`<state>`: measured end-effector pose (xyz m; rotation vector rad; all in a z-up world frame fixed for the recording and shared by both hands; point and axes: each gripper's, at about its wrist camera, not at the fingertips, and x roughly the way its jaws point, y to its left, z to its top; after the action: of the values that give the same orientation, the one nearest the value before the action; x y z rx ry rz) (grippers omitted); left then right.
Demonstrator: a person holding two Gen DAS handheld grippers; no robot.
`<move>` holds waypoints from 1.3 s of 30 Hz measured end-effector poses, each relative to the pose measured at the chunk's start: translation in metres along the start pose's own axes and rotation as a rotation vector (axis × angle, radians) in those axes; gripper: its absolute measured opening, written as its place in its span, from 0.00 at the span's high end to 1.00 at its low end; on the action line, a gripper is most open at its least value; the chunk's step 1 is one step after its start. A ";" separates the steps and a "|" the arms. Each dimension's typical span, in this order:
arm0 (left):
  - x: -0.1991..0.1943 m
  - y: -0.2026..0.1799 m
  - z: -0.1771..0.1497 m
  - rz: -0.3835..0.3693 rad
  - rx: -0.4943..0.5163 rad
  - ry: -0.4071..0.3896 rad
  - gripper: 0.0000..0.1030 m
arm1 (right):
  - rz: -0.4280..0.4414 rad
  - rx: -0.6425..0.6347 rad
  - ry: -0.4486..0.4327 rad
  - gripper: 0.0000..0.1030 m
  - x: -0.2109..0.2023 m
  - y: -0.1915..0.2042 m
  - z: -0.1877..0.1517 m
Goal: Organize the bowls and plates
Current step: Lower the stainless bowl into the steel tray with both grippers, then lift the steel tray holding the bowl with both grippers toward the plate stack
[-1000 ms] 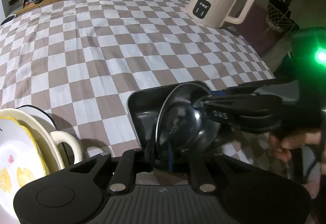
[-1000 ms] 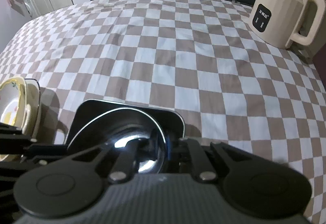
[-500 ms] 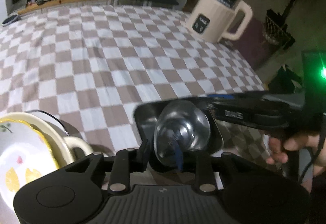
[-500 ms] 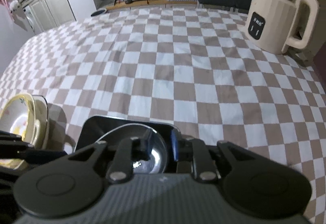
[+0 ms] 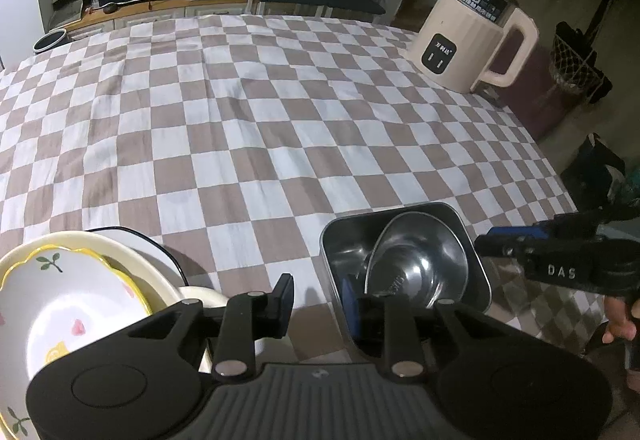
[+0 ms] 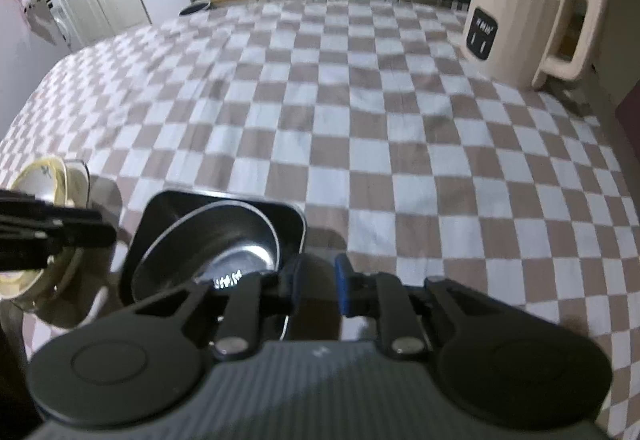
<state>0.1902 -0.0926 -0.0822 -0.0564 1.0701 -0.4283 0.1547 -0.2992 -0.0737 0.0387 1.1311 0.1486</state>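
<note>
Round steel bowl [image 5: 416, 260]: released within the last second, now left tilted inside the square steel dish [image 5: 460, 224] on the table [image 5: 240, 120]; left hand-held gripper [image 5: 316, 294] spread, empty; right hand-held gripper [image 6: 319, 282] empty, jaws closing (nesting judged done).

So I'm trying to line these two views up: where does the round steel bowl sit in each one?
Left wrist: steel bowl at lower right of centre, tilted inside the square tray.
Right wrist: steel bowl at lower left, inside the same tray.
Shared landmark: the cream kettle, upper right in both views, on the checked cloth.
</note>
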 end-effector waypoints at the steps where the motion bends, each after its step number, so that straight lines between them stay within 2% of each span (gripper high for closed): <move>1: 0.001 0.000 0.000 0.000 0.000 0.004 0.73 | 0.011 -0.001 0.011 0.79 0.003 -0.001 -0.001; 7: 0.007 0.001 -0.001 0.003 0.003 0.027 0.73 | 0.033 -0.011 0.042 0.83 0.012 0.001 -0.001; 19: 0.019 -0.008 -0.001 -0.010 0.021 0.056 0.74 | 0.166 0.088 0.046 0.86 0.018 -0.027 -0.007; 25: 0.024 -0.012 -0.004 -0.010 0.038 0.075 0.74 | 0.169 0.079 0.054 0.87 0.023 -0.028 -0.007; 29: 0.027 -0.012 -0.004 -0.020 0.029 0.092 0.84 | 0.175 0.064 0.060 0.89 0.028 -0.025 -0.007; 35: 0.026 -0.015 -0.004 -0.025 0.029 0.089 0.91 | 0.182 0.056 0.059 0.91 0.027 -0.023 -0.005; 39: 0.027 -0.013 -0.003 -0.033 0.005 0.090 0.91 | 0.171 0.033 0.055 0.92 0.024 -0.020 -0.006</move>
<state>0.1943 -0.1134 -0.1031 -0.0508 1.1578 -0.4669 0.1609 -0.3157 -0.1004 0.1615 1.1851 0.2847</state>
